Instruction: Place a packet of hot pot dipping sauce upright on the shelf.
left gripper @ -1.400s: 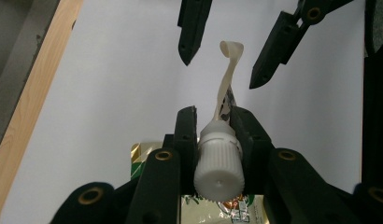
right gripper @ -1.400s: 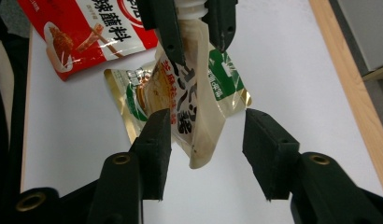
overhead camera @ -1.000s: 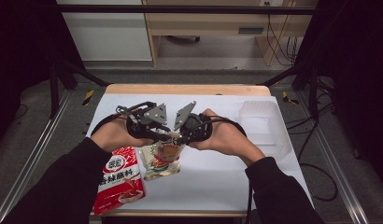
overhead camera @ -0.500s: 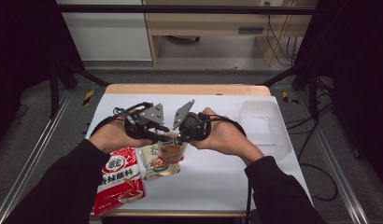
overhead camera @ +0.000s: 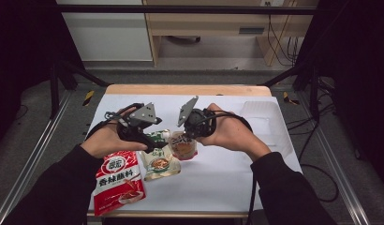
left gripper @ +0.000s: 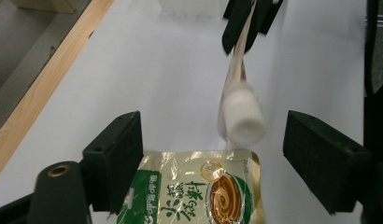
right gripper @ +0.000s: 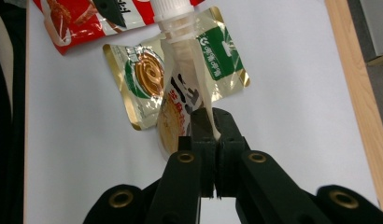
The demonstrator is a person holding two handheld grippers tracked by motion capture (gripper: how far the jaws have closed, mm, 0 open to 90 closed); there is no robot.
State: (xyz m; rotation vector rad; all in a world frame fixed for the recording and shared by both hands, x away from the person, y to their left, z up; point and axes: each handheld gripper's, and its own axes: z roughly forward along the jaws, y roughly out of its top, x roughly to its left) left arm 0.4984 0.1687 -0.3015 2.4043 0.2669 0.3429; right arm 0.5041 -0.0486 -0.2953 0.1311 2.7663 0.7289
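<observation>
White counter (overhead camera: pixel 218 183), wood-edged on the far side, is seen carrying all items. Clear plastic tray (overhead camera: pixel 267 123): placed at the far right of the counter, well apart from the pouches. Red seasoning pouch (overhead camera: pixel 118 181): laid flat at the near left. Green-and-gold sauce pouch (overhead camera: pixel 158 157): laid flat just right of the red one, touching it. Spouted pouch (overhead camera: pixel 182 144) with a white screw cap (left gripper: pixel 244 115): held up off the counter just above the right edge of the green pouch, cap turned toward the left gripper. Right gripper (right gripper: pixel 206 122): fingers closed tight on the flat sealed edge of the spouted pouch. Left gripper (left gripper: pixel 213 154): fingers have just been opening and are now spread wide either side of the cap, neither one pressing on it.
</observation>
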